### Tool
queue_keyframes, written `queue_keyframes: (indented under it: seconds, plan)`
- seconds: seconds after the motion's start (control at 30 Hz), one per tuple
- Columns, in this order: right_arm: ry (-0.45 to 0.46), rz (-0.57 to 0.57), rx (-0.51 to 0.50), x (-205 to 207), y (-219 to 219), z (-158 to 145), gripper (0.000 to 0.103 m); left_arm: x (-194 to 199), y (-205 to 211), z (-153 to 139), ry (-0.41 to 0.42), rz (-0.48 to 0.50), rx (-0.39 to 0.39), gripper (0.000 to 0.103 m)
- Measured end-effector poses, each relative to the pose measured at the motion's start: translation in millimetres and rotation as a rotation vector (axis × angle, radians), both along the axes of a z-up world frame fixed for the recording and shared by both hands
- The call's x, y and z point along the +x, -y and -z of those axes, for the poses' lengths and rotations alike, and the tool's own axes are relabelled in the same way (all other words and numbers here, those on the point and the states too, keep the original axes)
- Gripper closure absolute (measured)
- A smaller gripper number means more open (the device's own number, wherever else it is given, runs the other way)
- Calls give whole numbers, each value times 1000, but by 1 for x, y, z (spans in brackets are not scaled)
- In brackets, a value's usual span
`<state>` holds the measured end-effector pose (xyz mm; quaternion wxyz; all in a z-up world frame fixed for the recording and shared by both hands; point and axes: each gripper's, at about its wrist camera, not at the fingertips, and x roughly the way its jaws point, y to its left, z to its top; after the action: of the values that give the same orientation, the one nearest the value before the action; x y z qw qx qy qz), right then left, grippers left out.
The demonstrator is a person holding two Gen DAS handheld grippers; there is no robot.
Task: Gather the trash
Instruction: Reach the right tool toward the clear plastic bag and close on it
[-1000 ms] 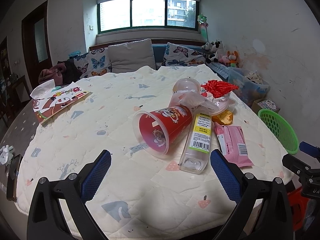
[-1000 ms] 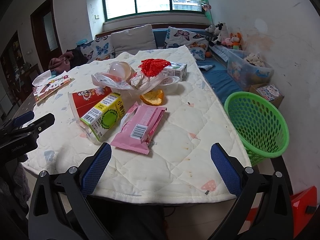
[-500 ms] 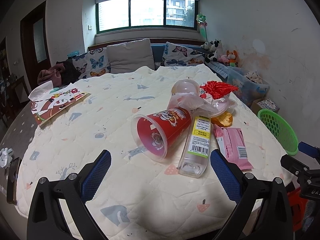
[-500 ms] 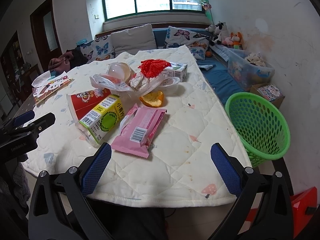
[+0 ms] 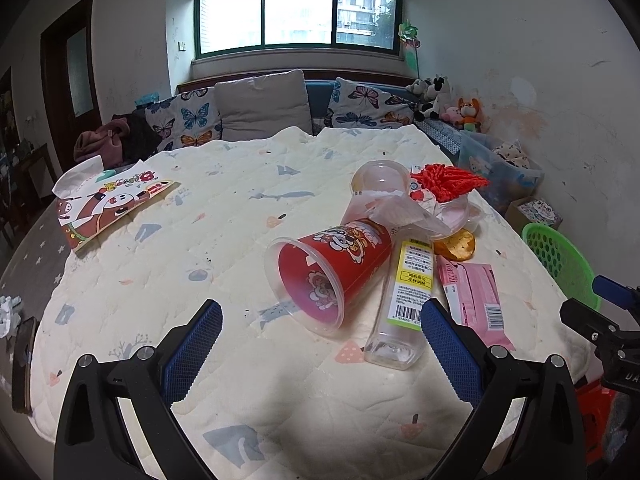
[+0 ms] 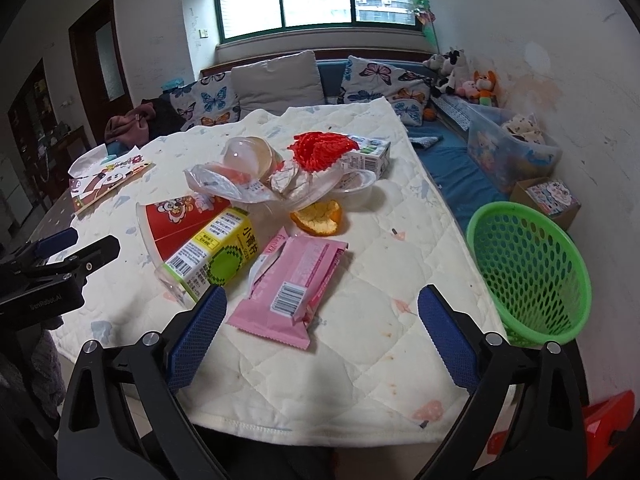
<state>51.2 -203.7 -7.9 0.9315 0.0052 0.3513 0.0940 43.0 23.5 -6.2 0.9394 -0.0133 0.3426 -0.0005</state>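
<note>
- Picture book (image 5: pixel 112 204) lies flat at the table's far left edge, well apart from the litter; thin printed card, probably not trash.
- Left gripper (image 5: pixel 320 344): jaws wide, nothing between the blue ribbed pads; it hangs over the quilt just short of the cup, lined up for it, I'd guess.
- Red cup (image 5: pixel 332 268) lies on its side, open mouth toward the left gripper; clear plastic shell with a red printed liner, a tapered round that rolls easily.
- Bottle (image 5: pixel 404 292) lies on its side touching the cup; clear, squarish, hard plastic with a yellow label.
- Crumpled bags and clear tubs (image 6: pixel 280 176) heaped behind them, red mesh (image 6: pixel 320 148) on top; thin, crinkly and light, so they stay piled.
- Orange peel (image 6: pixel 320 216) at the heap's near edge, curled and limp.
- Small carton (image 6: pixel 370 154) behind the heap, boxy card.
- Pink wrapper (image 6: pixel 296 280) flat on the quilt (image 6: pixel 400 264), just beyond the right gripper; glossy film, flat and slippery, hard to pinch.
- Right gripper (image 6: pixel 320 328): jaws wide and closing slightly, nothing between the pads; aimed at the wrapper, likely the first pick.
- Green basket (image 6: pixel 528 272) stands off the table's right edge, lower than the tabletop; rigid holed plastic, open top, empty as far as visible, surely where the trash goes.
</note>
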Motion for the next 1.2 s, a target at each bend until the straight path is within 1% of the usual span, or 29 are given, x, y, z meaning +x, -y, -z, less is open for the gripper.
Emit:
queue_keyframes:
  seconds: [0.13,0.4,0.6,0.73,0.83,0.93,0.97,1.03,1.1,1.13,1.17,1.2]
  plan:
    - [1,-27,-1,9,-5,-1,12,5,-4,2,-11,-4,-8,7]
    - [-2,-98,19,33,-17,-4,21,17,-9,6,-36,-20,-19,7]
    - [-3,-179,12,51,-33,-6,29,25,-11,10,-52,-22,-25,7]
    - [1,-231,14,62,-44,-7,30,27,-12,12,-64,-23,-20,7]
    - [6,-280,3,71,-57,-7,33,29,-12,13,-69,-21,-11,7]
    - [1,-326,-10,82,-71,-4,36,32,-16,16,-76,-26,-20,8]
    - [-5,-344,-13,86,-76,-3,37,33,-17,17,-79,-27,-24,9]
    - [-11,-368,-31,93,-87,1,38,35,-19,19,-88,-26,-34,16]
    - [-13,-383,-49,100,-96,3,43,38,-22,20,-99,-24,-48,17]
    - [-14,-387,-51,103,-99,4,44,39,-23,21,-100,-23,-53,18]
    - [-19,-389,-52,107,-101,6,45,39,-24,22,-101,-20,-58,22]
    - [-27,-392,-56,112,-105,9,48,40,-24,22,-98,-17,-62,24]
